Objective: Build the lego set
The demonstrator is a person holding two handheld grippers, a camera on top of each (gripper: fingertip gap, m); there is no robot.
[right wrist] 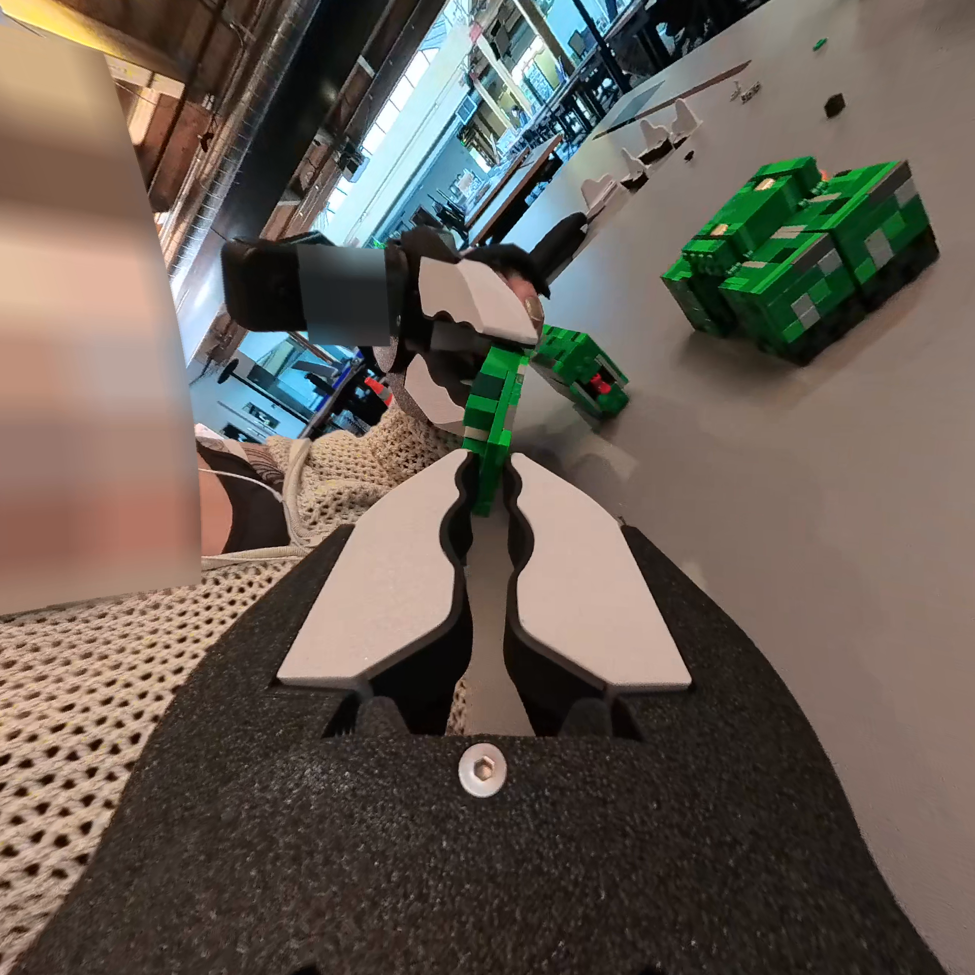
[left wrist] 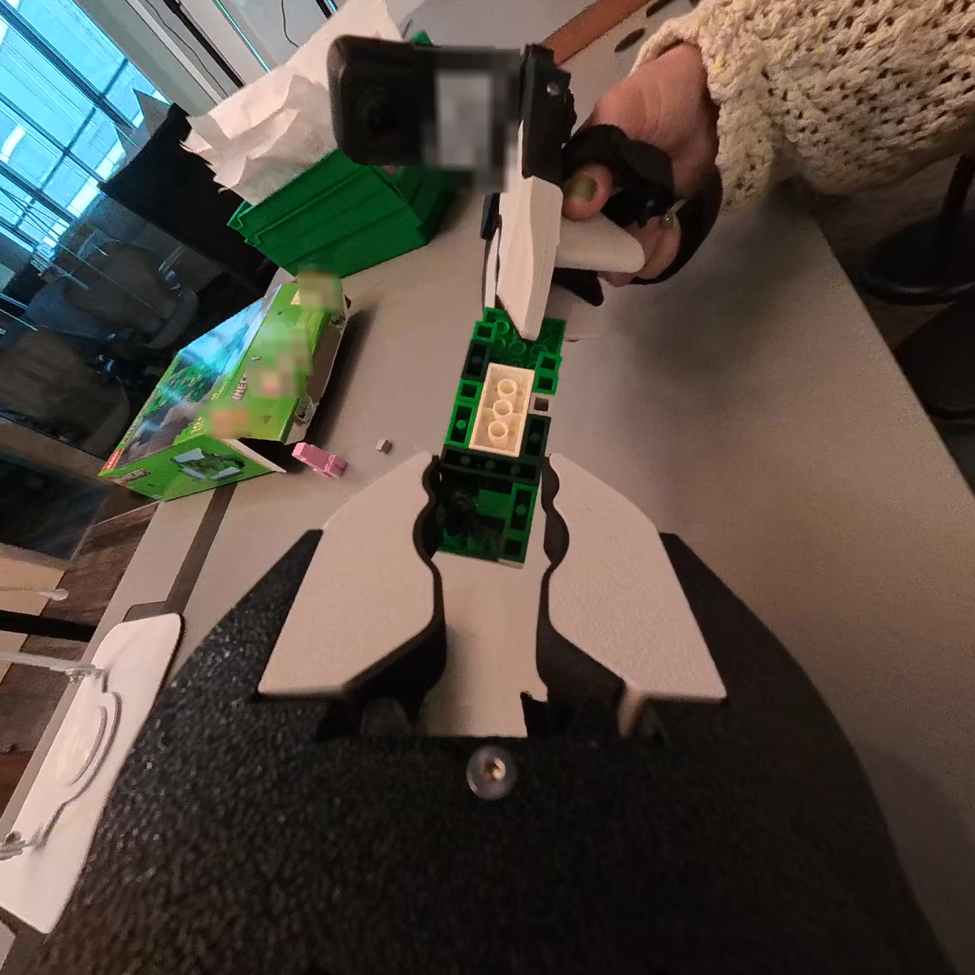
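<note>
A grey table (left wrist: pixel 738 422) is carrying everything. On it, in the right wrist view, a large finished green block build (right wrist: pixel 807 264) is sitting far to the right, and a smaller green build with a red part (right wrist: pixel 585 374) is lying nearer the middle. In the left wrist view a green bin (left wrist: pixel 337 216) stuffed with white paper (left wrist: pixel 274 121) is standing at the far left, with the green set box (left wrist: pixel 232 401) lying open nearer, and a pink piece (left wrist: pixel 319 458) and a tiny grey piece (left wrist: pixel 384 446) are resting on the table just right of the box.

The flat green lego panel (left wrist: pixel 496 438) is being held up off the table between the two grippers, its underside with a white brick (left wrist: pixel 501 411) facing the left wrist camera. The left gripper (left wrist: pixel 490 506) is pinching the panel's near end, its fingers closing on either side edge. The right gripper (left wrist: pixel 519 316), held by a hand (left wrist: pixel 659 158) in a cream knit sleeve (left wrist: pixel 844 79), is coming down on the far end, its fingers clamping the panel's thin edge. In its own view the right gripper (right wrist: pixel 488 480) is squeezing the panel (right wrist: pixel 496 411) edge-on, while the left gripper (right wrist: pixel 490 369) is gripping the opposite end farther off.
</note>
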